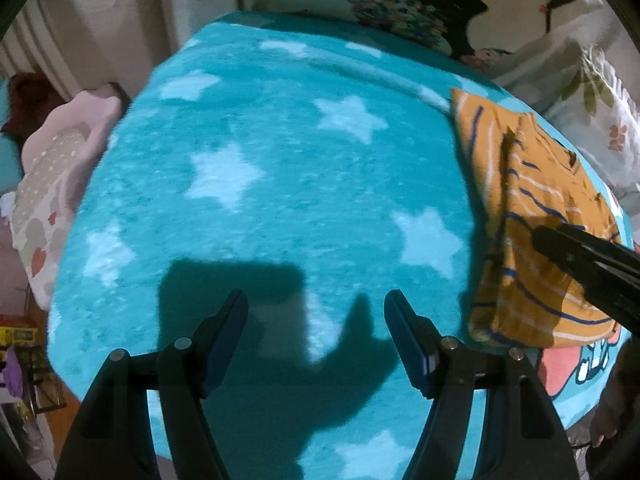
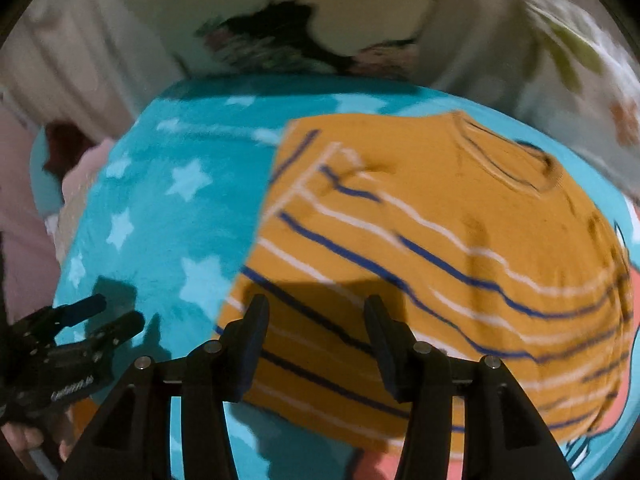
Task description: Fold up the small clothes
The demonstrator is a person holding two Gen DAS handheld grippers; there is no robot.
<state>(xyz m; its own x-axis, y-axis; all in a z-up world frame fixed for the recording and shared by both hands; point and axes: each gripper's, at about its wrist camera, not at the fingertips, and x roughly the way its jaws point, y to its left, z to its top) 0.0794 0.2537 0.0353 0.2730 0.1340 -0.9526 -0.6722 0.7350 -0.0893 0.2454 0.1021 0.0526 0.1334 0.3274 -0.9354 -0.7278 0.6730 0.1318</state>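
An orange shirt [image 1: 532,208] with blue and white stripes lies folded on the right side of a teal star blanket [image 1: 280,180]. My left gripper [image 1: 316,300] hangs open over bare blanket, left of the shirt, with nothing between its fingers. In the right wrist view the shirt [image 2: 440,240] fills the middle, neckline at the far end. My right gripper [image 2: 316,304] stands open just above its near part and casts a shadow on it. The right gripper [image 1: 544,240] reaches in over the shirt from the right. The left gripper [image 2: 120,312] shows open at lower left.
The blanket [image 2: 160,240] covers a bed. Floral pillows [image 1: 400,0] line the far end and a pink pillow [image 1: 60,160] lies at the left edge. A pink cartoon print [image 1: 568,364] sits on the blanket near the shirt. A person's hand [image 2: 24,440] grips the left tool.
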